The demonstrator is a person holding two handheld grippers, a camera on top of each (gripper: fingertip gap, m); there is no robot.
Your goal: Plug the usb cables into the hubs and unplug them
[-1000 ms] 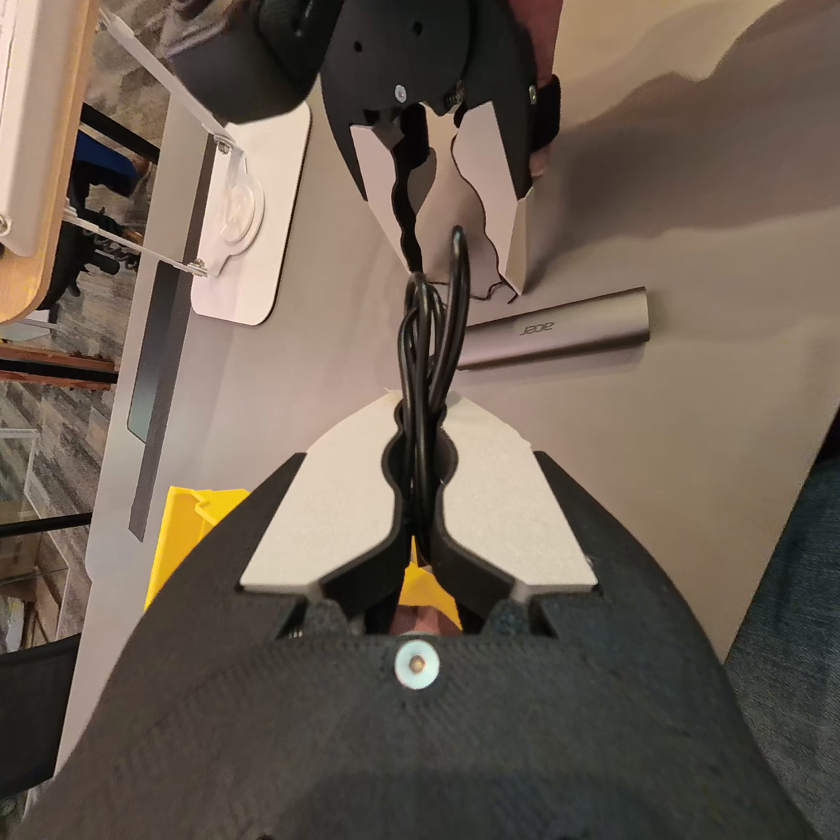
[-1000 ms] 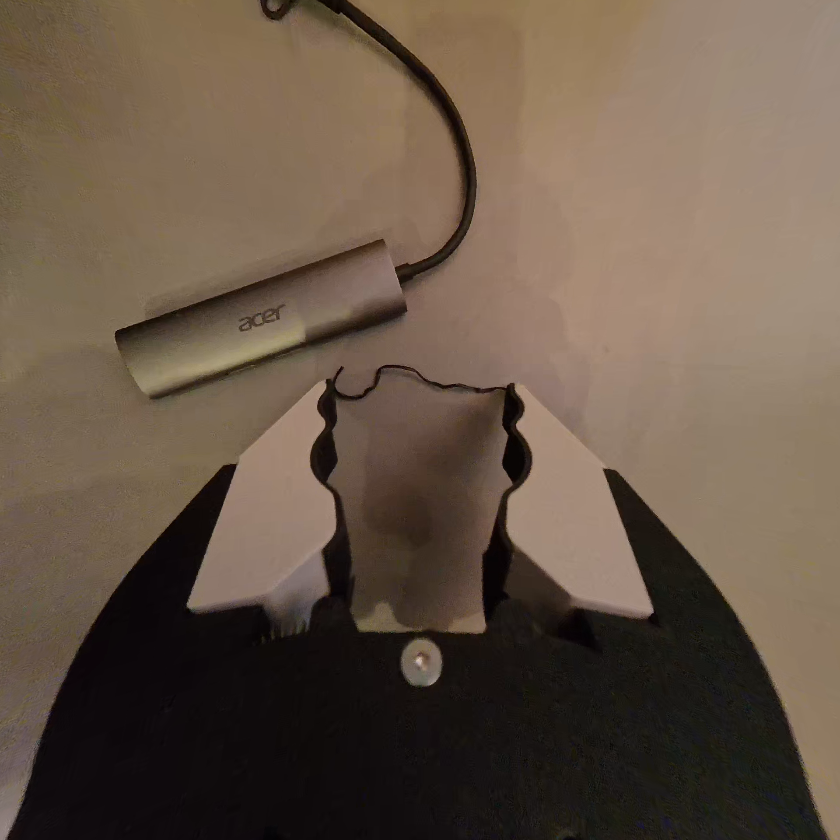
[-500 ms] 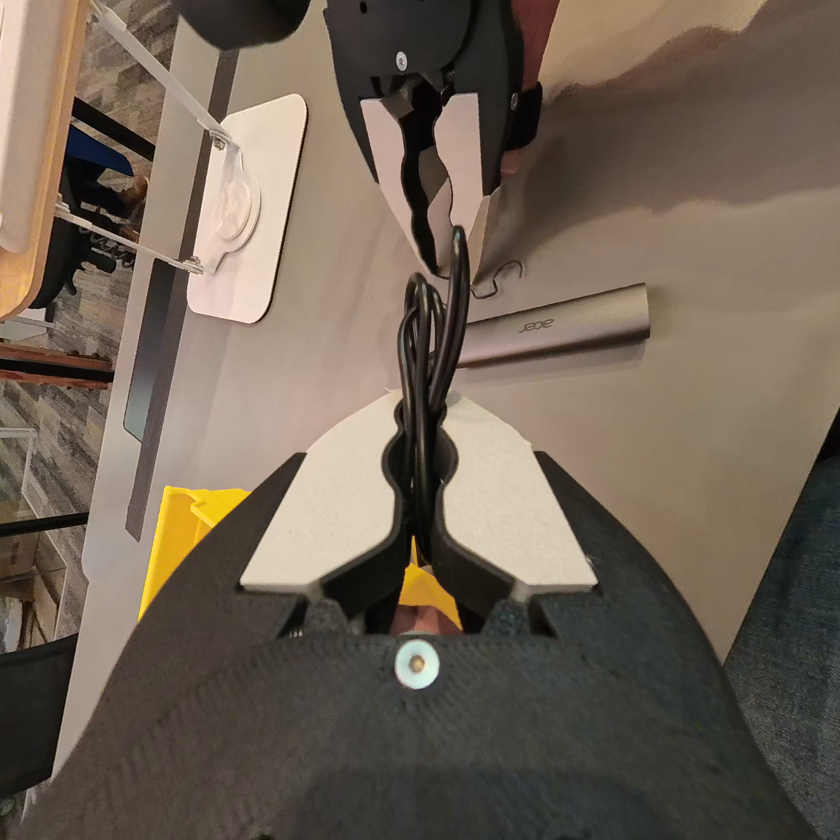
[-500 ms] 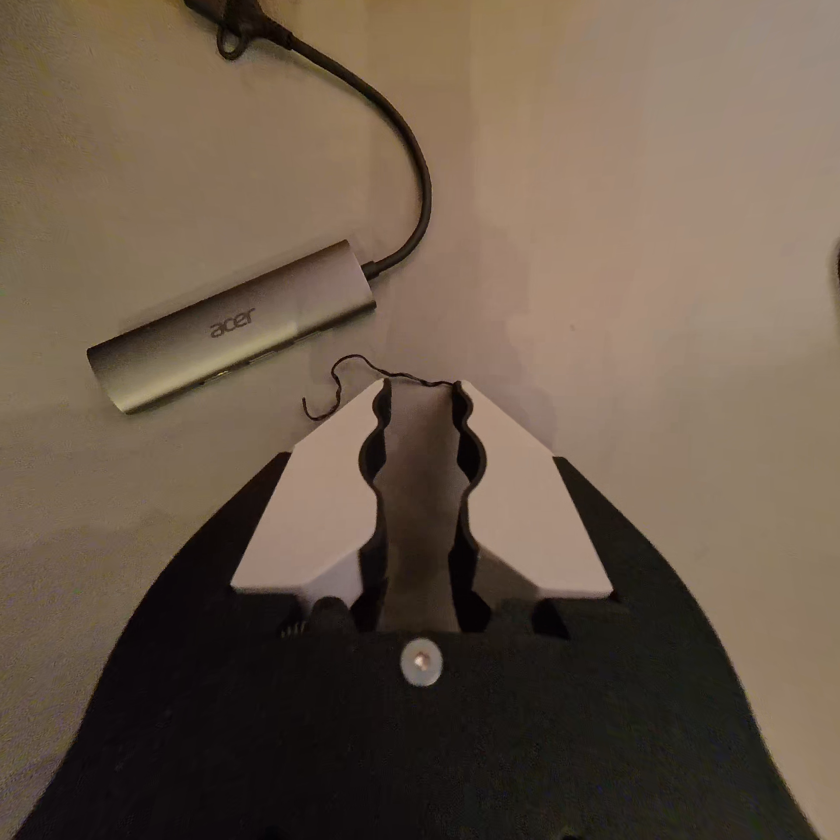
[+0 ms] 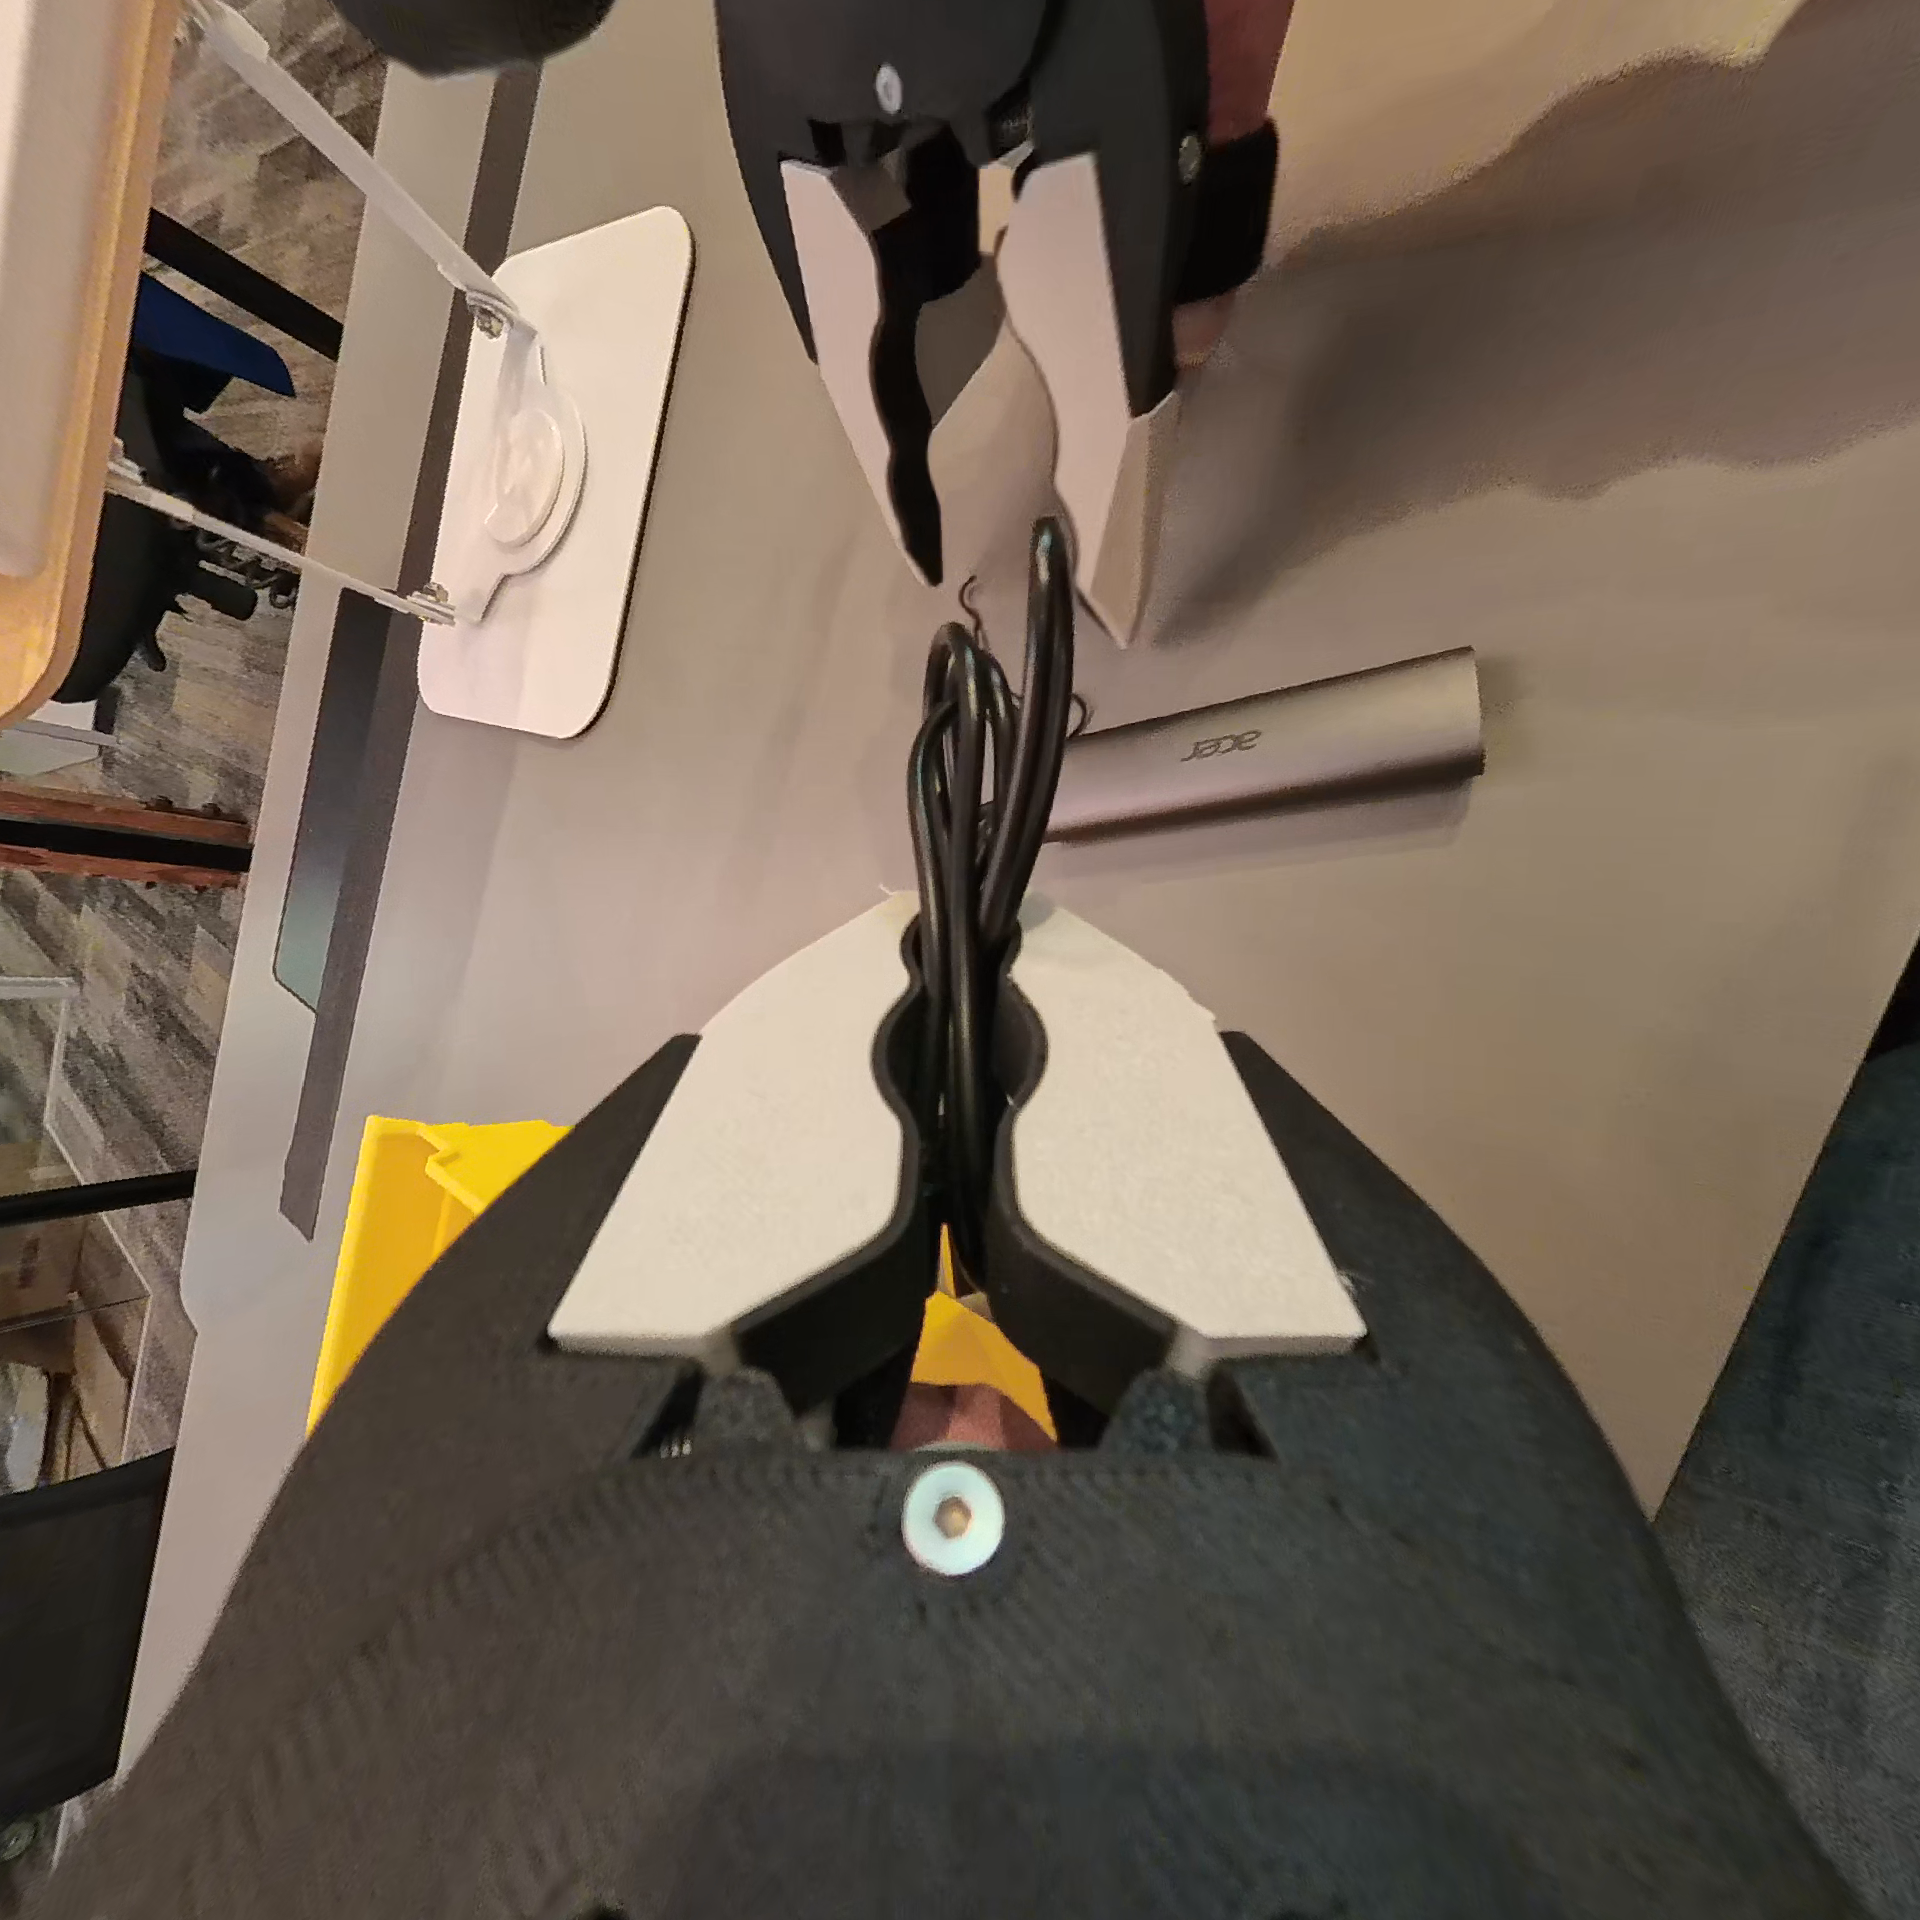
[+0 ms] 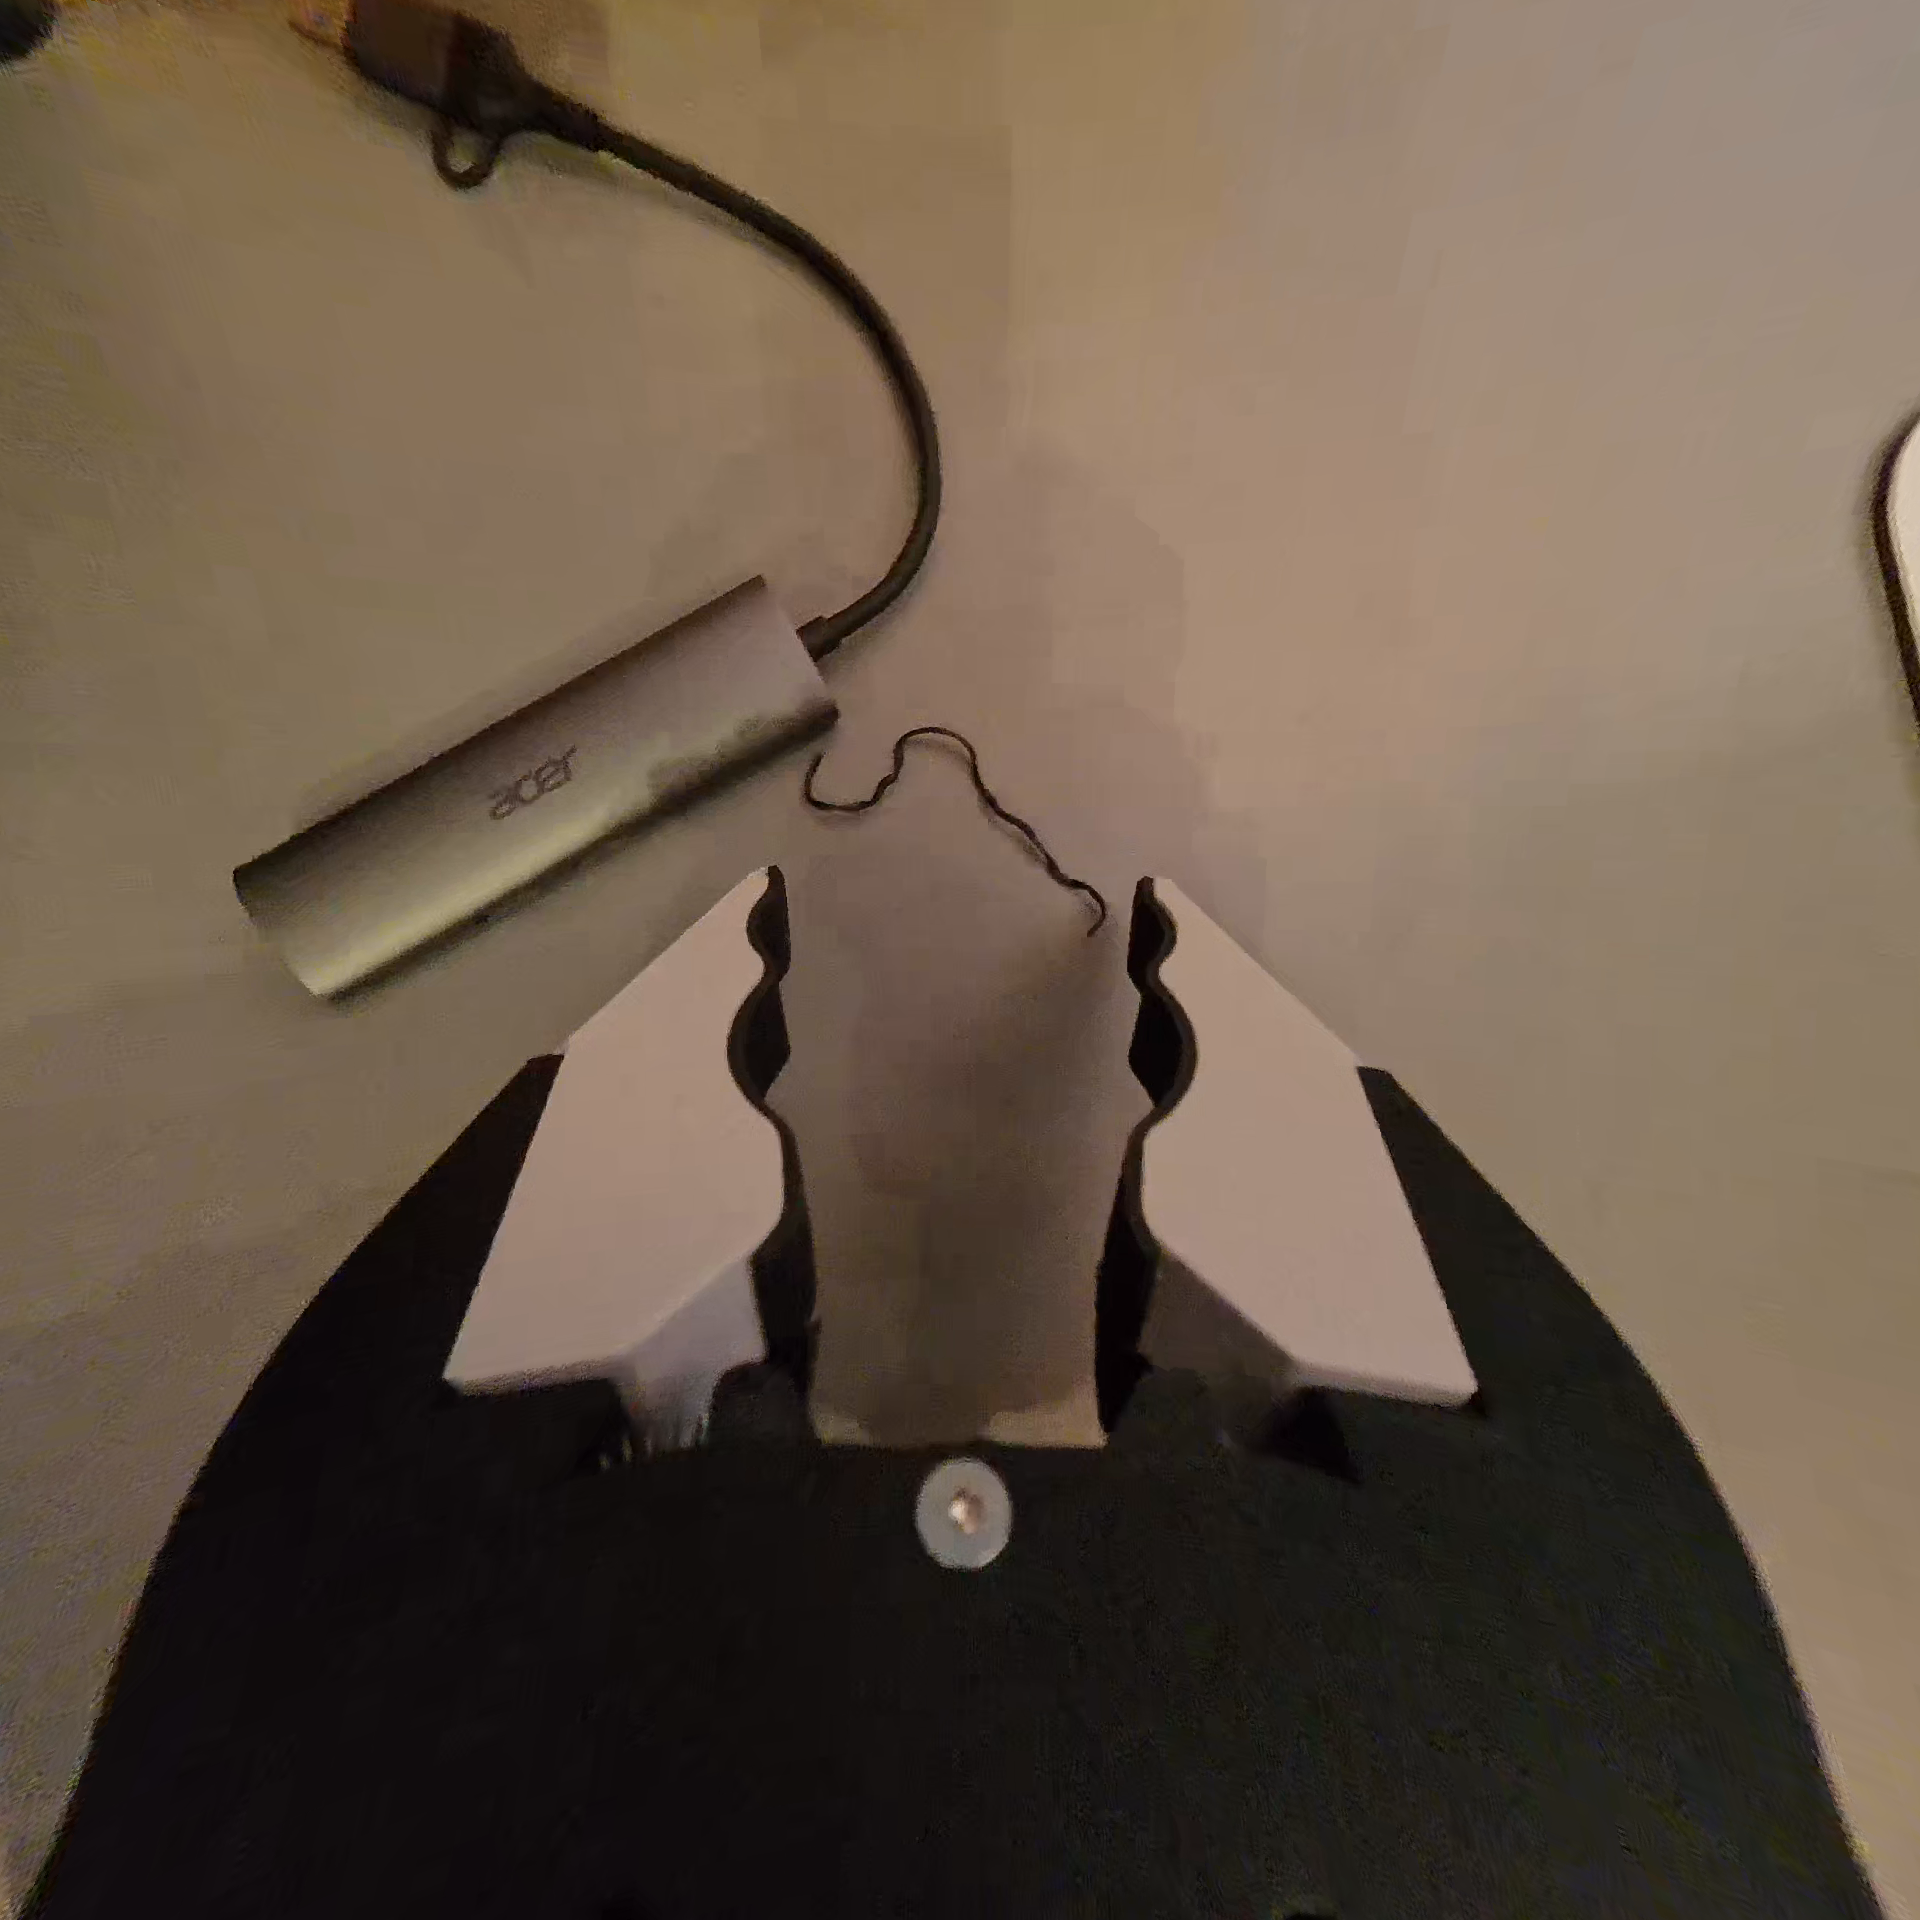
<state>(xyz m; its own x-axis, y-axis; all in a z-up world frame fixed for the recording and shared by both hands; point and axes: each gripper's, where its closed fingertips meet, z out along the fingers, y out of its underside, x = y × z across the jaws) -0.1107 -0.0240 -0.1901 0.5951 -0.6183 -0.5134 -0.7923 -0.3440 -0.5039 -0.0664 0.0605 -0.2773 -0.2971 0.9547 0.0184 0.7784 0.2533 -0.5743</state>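
My left gripper (image 5: 966, 920) is shut on a bundle of looped black USB cable (image 5: 971, 748) and holds it above the table. The loops stick out past the fingertips. A grey USB hub (image 5: 1278, 748) lies flat on the table just beyond, to the right. My right gripper (image 6: 956, 883) is open and empty, with its tips near the hub (image 6: 540, 790), which lies ahead on the left. The hub's own dark lead (image 6: 894, 343) curves off to a plug (image 6: 416, 52) at the top left. The right gripper also shows in the left wrist view (image 5: 1023, 603), facing the cable loops.
A thin black thread (image 6: 935, 790) lies on the table between the hub and my right fingertips. A white pad with a clear stand (image 5: 551, 478) lies far left, and a yellow bin (image 5: 416, 1226) is near left. A person's dark blue trouser leg (image 5: 1787, 1351) is beyond the table's right edge. Left tips to right tips: about 12 cm. The hub (image 6: 540, 790) is about 4 cm from my right fingertips. Between my right fingertips and the hub's own dark lead (image 6: 894, 343) there is roughly 10 cm. My left gripper's tips are some 12 cm from the plug (image 6: 416, 52).
My right gripper narrowed half a second ago and has opened wide again. It has drawn back, and the thread has slipped off its left tip. My left gripper has kept still with the cable.
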